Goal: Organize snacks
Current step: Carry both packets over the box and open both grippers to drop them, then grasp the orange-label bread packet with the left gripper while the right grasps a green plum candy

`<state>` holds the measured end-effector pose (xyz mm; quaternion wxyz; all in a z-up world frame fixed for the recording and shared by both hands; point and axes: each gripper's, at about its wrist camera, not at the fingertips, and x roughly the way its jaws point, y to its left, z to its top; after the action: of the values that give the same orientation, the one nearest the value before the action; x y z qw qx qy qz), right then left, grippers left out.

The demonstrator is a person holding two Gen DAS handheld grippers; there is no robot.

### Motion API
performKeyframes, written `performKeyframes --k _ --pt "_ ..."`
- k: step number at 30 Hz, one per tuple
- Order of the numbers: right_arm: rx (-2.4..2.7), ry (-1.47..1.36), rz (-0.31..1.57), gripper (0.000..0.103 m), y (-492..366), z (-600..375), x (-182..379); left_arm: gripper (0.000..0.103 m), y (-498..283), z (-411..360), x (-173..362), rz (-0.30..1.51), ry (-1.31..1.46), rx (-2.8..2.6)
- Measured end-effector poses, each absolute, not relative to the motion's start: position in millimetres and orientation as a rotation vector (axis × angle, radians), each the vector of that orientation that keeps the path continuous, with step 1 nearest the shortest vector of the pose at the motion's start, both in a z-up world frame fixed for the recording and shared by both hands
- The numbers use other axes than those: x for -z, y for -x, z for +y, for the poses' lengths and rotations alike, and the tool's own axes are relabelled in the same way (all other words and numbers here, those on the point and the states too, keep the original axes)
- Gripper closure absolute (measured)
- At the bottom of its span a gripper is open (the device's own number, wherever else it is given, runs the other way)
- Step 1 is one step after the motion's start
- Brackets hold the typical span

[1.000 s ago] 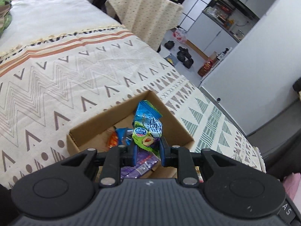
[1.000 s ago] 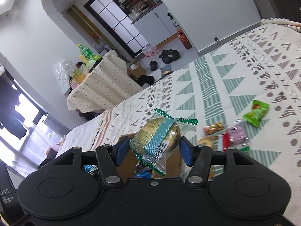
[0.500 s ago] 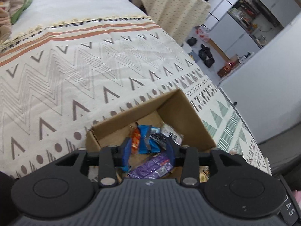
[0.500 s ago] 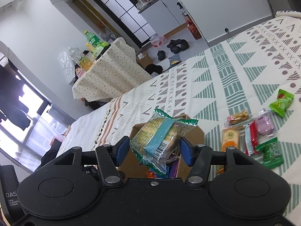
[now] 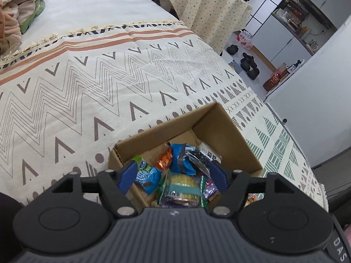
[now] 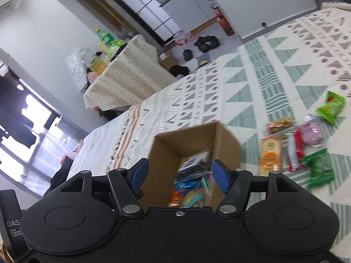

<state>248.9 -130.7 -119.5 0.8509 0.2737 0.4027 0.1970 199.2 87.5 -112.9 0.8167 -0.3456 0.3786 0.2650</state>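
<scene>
A bed covered by a patterned blanket (image 5: 114,83) is seen, with a cardboard box (image 5: 221,131) set on it, toward 5 o'clock in the left wrist view. Snack packets are piled inside the box, among them a green-edged cracker pack (image 5: 182,186) and a blue packet (image 5: 147,175). Loose snacks (image 6: 296,146) are spread on the blanket at 3 o'clock of the box in the right wrist view. The left tool (image 5: 173,175) is held over the box, jaws opening, nothing pinched. The right tool (image 6: 179,175) is likewise opening above the box, nothing gripped.
</scene>
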Motion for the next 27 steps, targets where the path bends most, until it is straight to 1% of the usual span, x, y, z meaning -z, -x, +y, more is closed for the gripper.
performKeyframes --k 4,7,9,11,13,14,19,25,27 --pt "-0.37 -0.573 0.843 0.038 -242 -152 122 0.027 -201 75 115 0.819 0.709 -0.546" --pt "-0.338 -0.564 0.844 0.035 -238 -169 125 0.02 -203 64 118 0.839 0.698 -0.509" --pt "-0.318 -0.56 0.842 0.033 -236 -179 125 0.018 -205 54 118 0.845 0.667 -0.494" --pt "-0.301 -0.551 0.836 0.029 -232 -188 125 0.013 -205 45 117 0.844 0.629 -0.483" --pt "-0.285 -0.537 0.83 0.024 -229 -197 125 0.009 -206 38 117 0.846 0.606 -0.465" --pt "-0.278 -0.532 0.828 0.023 -228 -201 126 0.007 -206 34 117 0.85 0.597 -0.451" --pt "-0.262 -0.523 0.809 0.007 -221 -222 126 0.007 -207 12 116 0.855 0.537 -0.396" --pt "-0.241 -0.511 0.796 0.0 -214 -247 129 0.007 -209 -9 116 0.842 0.484 -0.346" --pt "-0.232 -0.513 0.795 0.0 -213 -255 130 0.006 -210 -15 118 0.845 0.467 -0.333"
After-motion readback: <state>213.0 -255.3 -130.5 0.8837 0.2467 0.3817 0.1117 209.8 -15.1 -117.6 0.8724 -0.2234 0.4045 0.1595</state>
